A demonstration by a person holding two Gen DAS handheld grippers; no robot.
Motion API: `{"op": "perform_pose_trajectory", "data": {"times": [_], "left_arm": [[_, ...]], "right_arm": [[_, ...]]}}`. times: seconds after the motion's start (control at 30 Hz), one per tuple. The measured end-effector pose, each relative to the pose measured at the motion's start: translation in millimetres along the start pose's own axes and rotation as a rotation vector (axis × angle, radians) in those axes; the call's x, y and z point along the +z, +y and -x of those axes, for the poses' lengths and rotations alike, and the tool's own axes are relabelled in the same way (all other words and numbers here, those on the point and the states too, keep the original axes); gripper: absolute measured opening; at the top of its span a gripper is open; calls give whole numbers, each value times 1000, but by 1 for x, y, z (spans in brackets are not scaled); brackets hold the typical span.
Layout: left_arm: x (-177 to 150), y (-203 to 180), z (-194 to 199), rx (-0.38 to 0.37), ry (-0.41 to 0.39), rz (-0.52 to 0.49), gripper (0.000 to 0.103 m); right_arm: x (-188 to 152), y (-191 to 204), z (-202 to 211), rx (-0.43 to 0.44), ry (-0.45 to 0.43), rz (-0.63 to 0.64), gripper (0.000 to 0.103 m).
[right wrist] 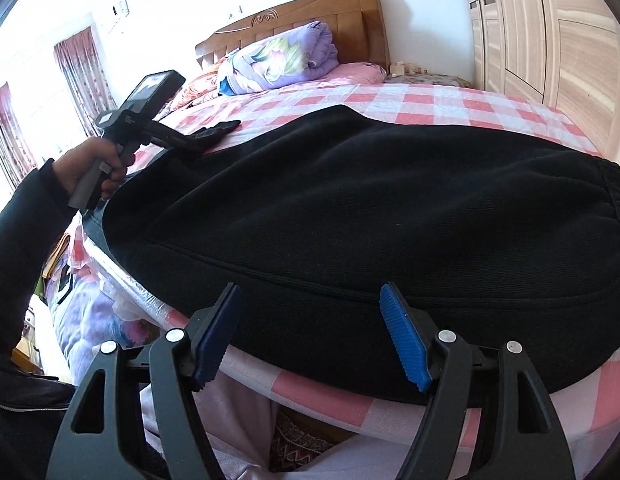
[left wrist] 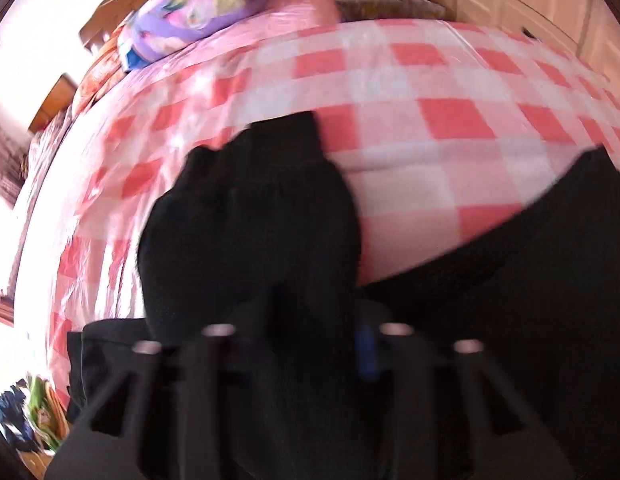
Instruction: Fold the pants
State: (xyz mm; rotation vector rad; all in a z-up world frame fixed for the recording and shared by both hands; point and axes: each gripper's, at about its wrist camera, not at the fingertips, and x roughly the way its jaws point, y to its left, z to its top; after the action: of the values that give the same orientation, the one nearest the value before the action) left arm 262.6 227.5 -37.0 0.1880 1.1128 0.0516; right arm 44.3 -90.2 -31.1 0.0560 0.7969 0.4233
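Pants: black fleece pants lie across the pink checked bedsheet.
Left gripper: jaws pinched on a raised black fold.
Right gripper: jaws wide, empty, at the near edge.
Advice: carry the fold over evenly, keeping the edges aligned.

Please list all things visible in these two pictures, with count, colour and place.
pants: one, black, spread on the bed.
bed sheet: one, pink and white checks, under the pants.
quilt: one, purple, folded at the headboard.
pillow: one, pink, beside the quilt.
headboard: one, brown wood, far end.
wardrobe: one, light wood, right.
curtains: reddish, left.
left gripper: black, shut on the pants.
right gripper: blue pads, open, at the near edge.
hand: one, dark sleeve, holds the left gripper.
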Motion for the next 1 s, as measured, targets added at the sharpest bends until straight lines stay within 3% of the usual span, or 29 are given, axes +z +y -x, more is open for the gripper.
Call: {"op": "perform_pose_trajectory", "data": {"times": [0.03,0.07,0.17,0.2,0.27,0.37,0.47,0.53,0.57,0.6,0.63,0.7,0.83,1.0], "left_arm": [[-3,11,6,-45,-32,29,8],[-8,24,18,-81,-85,75,7],[-50,70,81,-67,-359,217,7],[-83,96,106,-91,-451,313,7],[-135,129,123,-157,-520,447,8],[-194,158,111,-180,-530,547,11],[-238,175,64,-191,-398,614,13],[-252,177,53,-220,-410,623,21],[-253,175,55,-198,-425,615,39],[-252,174,58,-181,-432,612,64],[-251,174,61,-171,-443,615,72],[-243,168,69,-151,-470,609,74],[-221,149,77,-38,-469,484,75],[-200,139,74,42,-432,357,77]], "right_arm": [[0,0,0,0,-2,0,70],[0,-1,0,-1,-6,-1,70],[1,-1,2,-5,-12,1,70],[1,-1,4,-7,-16,4,70],[6,-2,6,2,-28,-1,70],[23,0,3,35,-35,19,70],[61,19,-5,38,-64,131,70],[95,41,-18,85,-81,253,70],[108,51,-27,99,-78,306,70],[129,67,-46,124,-57,393,70],[144,78,-64,145,-28,455,70],[169,95,-102,168,13,560,68],[200,114,-175,241,134,659,56],[200,149,-223,406,245,756,39]]}}
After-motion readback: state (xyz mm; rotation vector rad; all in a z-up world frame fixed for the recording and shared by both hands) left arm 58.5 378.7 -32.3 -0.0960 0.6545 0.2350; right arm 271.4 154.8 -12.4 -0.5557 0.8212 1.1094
